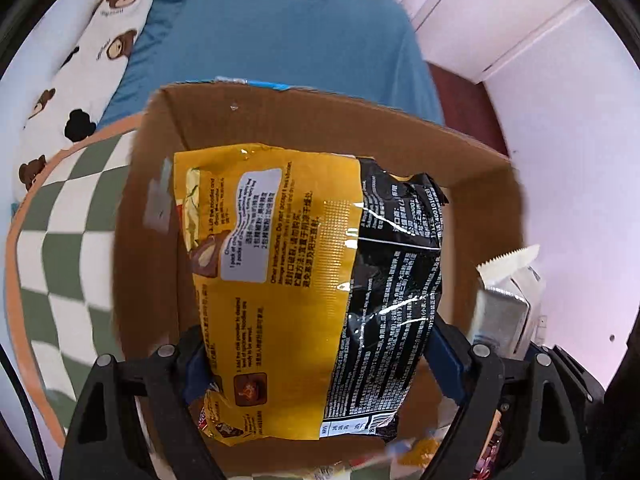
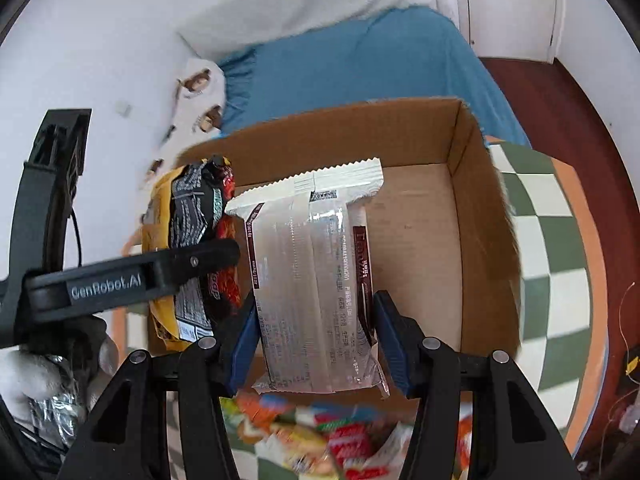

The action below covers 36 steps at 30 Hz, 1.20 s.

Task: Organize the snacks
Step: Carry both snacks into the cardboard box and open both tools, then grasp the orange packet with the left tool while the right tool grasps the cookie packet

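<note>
Left claw point(image 1: 320, 354) clamps yellow-and-black noodle packet point(image 1: 304, 280) above open brown cardboard box point(image 1: 460, 152). Right claw point(image 2: 314, 340) grips silver-white foil snack pack point(image 2: 316, 276) over same box, beside noodle packet.

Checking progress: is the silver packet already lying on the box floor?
No, the right gripper holds the silver packet above the cardboard box.

We see glossy crinkled plastic film on the yellow-black noodle pack point(image 1: 312, 280), w/ bright glare streaks, and a silvery foil-look white wrapper point(image 2: 316, 280) w/ a serrated edge. The cardboard box point(image 2: 472, 208) is matt brown paper, rough at cut edges; blue bedsheet point(image 1: 280, 40) & checkered mat point(image 2: 552, 248) look like soft matt cloth
</note>
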{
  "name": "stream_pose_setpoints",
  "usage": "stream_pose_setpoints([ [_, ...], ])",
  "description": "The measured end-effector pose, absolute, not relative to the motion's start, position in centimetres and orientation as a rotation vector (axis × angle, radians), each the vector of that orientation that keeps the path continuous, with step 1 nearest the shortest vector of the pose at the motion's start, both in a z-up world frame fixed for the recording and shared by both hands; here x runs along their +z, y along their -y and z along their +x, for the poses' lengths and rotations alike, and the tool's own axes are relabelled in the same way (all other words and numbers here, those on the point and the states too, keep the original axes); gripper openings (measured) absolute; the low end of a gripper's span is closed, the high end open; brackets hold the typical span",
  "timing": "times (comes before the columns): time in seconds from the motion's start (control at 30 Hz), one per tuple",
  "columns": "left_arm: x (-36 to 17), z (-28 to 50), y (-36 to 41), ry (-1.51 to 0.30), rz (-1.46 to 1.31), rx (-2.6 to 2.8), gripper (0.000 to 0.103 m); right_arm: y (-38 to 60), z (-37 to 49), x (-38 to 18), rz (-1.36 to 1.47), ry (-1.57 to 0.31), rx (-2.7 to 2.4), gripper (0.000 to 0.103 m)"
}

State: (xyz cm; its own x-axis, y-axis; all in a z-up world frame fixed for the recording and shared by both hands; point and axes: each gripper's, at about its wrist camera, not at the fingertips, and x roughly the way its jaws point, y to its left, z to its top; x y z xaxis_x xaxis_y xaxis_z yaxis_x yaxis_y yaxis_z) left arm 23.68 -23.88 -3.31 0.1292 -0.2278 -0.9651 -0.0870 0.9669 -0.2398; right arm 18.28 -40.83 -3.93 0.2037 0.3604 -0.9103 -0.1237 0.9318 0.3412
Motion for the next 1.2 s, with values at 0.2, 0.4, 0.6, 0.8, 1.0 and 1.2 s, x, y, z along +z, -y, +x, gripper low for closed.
stream_pose_setpoints([
  [0.2,-6.1,27.3,24.3,-1.516,-0.223,-0.08,0.087,39.5,23.4,-9.7,0.199,-1.389,0.33,0.057],
  [0.4,-7.0,28.0,24.8,-1.531,-0.184,-0.036,0.089,38.7,26.3,-14.1,0.207,-1.498,0.347,0.077],
  [0.6,-5.9,25.6,25.8,-1.511,-0.181,-0.034,0.093,39.6,26.2,-14.1,0.175,-1.478,0.34,0.086],
  [0.8,-4.1,23.2,26.3,-1.468,-0.186,-0.042,0.093,40.9,24.9,-12.0,0.144,-1.424,0.307,0.094],
  [1.0,-1.1,19.5,26.3,-1.356,-0.151,-0.015,0.093,42.2,21.9,-9.2,0.123,-1.35,0.292,0.096],
  [1.2,2.4,15.3,26.8,-1.24,-0.099,-0.001,0.093,43.1,17.5,-5.7,0.079,-1.259,0.283,0.096],
])
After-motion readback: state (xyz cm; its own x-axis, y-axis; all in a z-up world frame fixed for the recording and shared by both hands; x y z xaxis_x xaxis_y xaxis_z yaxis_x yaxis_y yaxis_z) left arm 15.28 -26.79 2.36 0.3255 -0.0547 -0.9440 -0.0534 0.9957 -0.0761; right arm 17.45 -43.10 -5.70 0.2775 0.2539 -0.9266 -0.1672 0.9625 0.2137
